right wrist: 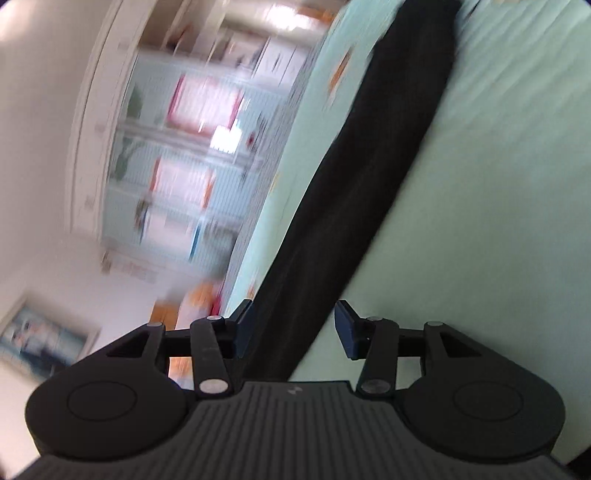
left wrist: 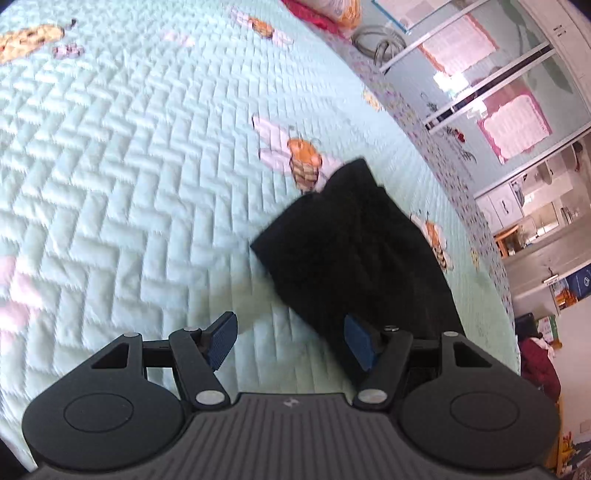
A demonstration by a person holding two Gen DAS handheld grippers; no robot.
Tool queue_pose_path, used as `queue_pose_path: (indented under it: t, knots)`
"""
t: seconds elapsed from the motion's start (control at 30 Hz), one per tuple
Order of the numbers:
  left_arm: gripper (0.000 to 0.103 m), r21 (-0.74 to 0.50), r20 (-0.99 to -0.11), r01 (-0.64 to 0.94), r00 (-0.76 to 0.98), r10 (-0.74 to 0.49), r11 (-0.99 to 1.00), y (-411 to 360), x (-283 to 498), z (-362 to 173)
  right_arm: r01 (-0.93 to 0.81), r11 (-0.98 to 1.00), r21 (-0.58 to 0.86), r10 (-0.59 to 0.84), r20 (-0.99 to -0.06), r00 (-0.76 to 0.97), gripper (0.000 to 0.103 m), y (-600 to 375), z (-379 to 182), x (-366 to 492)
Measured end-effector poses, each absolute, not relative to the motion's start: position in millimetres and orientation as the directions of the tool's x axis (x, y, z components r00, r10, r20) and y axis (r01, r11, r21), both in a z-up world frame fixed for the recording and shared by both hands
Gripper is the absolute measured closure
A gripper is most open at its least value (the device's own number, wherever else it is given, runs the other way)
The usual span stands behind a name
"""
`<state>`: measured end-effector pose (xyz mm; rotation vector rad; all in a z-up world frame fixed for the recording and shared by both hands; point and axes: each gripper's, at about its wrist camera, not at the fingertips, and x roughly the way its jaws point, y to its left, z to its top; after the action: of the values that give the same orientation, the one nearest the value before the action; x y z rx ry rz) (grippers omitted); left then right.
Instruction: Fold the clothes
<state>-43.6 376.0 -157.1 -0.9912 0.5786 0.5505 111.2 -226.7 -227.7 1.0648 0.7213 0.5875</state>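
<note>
Black garment (left wrist: 354, 251) lies on a bed, on a mint quilted bedspread (left wrist: 129, 166) with a bee print, bunched toward the bed's edge — at roughly 3 o'clock in the left wrist view. It reads as a compact dark mass with creases running lengthwise; whether it's already folded over or just gathered, can't tell.

Left claw (left wrist: 291, 338): jaws spread wide, nothing between them. Its right pad (left wrist: 357, 341) sits over the near edge of the garment, while the left pad is over bare quilt. Touching or only hovering above the cloth — not clear. Placement suggests it straddles the fabric's left edge, likely to get at a hem or corner.

Right claw (right wrist: 293, 330): jaws also apart, not clamped. In this view the garment (right wrist: 369, 166) runs as a long dark band from 12 o'clock down through the gap between the pads and under the claw body; the cloth sits close against the left pad and clear of the right one. The claw is lined up along the band's length, which probably fits either taking an end or having just let it go — the frame fits both. Heavy motion blur on the room behind, so this claw is moving fast.

Red and orange items (left wrist: 332, 13) sit on the bed at about 12 o'clock, well apart from the garment.
</note>
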Motion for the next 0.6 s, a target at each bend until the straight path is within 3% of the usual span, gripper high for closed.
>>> queue_pose_path:
  t: [0.13, 0.3, 0.6]
  knots:
    - [0.035, -0.627, -0.662, -0.650, 0.735, 0.148, 0.429, 386.9, -47.8, -156.6, -0.193, 0.382, 0.903, 0.850, -0.262, 0.457, 0.049, -150.8, -219.4, 103.3]
    - [0.033, -0.660, -0.659, -0.638, 0.745, 0.101, 0.397, 390.1, -36.2, -173.6, -0.203, 0.427, 0.881, 0.866, -0.335, 0.371, 0.049, -102.7, -224.1, 93.7]
    - [0.032, -0.652, -0.585, -0.617, 0.779, 0.226, 0.439, 372.8, -27.2, -179.9, -0.278, 0.477, 0.834, 0.861, -0.381, 0.337, 0.049, -60.8, -192.0, 90.5]
